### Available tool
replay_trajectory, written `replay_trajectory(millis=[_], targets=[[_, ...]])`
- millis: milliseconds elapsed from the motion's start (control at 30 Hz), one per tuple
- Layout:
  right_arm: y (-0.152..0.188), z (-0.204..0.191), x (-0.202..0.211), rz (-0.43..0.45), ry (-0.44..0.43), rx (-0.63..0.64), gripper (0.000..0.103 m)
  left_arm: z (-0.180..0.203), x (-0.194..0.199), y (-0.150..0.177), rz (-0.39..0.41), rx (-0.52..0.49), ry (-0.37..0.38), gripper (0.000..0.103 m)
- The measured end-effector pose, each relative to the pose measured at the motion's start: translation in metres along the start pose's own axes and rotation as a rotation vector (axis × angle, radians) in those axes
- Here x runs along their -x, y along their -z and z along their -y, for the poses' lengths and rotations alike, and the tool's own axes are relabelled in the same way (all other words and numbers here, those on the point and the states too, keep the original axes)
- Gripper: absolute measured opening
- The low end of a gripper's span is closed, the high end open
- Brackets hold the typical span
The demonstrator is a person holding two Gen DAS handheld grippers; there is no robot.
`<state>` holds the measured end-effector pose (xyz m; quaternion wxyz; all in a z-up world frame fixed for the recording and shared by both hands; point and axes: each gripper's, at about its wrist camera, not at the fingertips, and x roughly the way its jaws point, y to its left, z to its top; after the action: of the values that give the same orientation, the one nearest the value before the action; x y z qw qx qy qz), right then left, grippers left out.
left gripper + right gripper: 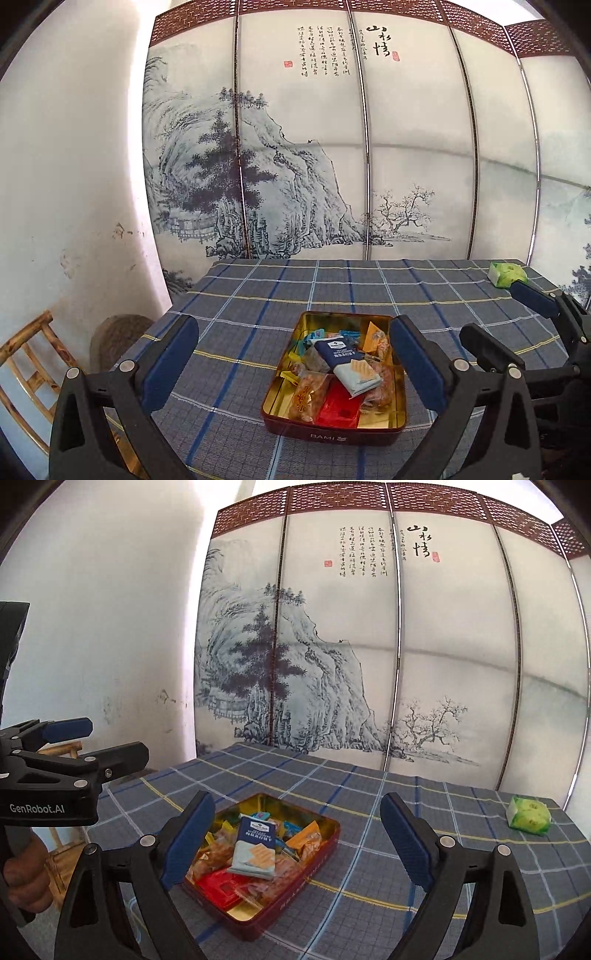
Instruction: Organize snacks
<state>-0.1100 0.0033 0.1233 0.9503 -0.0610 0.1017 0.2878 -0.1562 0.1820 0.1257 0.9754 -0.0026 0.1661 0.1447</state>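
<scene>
One tin (334,430), one green packet (508,274), two tools agape.

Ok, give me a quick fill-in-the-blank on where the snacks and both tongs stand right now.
1. Most snacks lie in the tin, whose inside is ____ coloured.
2. One ____ packet still lies alone on the cloth.
3. On top of the pile lies a cracker packet whose upper half is dark ____.
4. The left tongs and right tongs both stand ____, holding nothing.

Missing words: gold; green; blue; open
</scene>
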Motion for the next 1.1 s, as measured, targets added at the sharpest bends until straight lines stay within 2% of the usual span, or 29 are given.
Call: replay_trajectory(millis=[233,467,833,1000,1100], targets=[[-0.008,0.0,0.021,0.04,0.007,0.001,0.094,-0.003,0.023,-0.01,0.031,0.044,0.039,0.103],[-0.011,-0.001,0.031,0.057,0.018,0.003,0.096,0.0,0.03,-0.015,0.044,0.042,0.059,0.103],[-0.007,0.005,0.028,0.027,0.017,0.003,0.098,0.006,0.026,-0.012,0.026,0.01,0.036,0.103],[0.008,0.024,0.006,-0.064,0.004,-0.039,0.099,0.008,0.016,-0.009,-0.015,0.007,0.053,0.103],[0.034,0.059,-0.026,-0.212,0.043,-0.052,0.1,0.013,0.004,-0.005,-0.061,-0.005,0.081,0.103]])
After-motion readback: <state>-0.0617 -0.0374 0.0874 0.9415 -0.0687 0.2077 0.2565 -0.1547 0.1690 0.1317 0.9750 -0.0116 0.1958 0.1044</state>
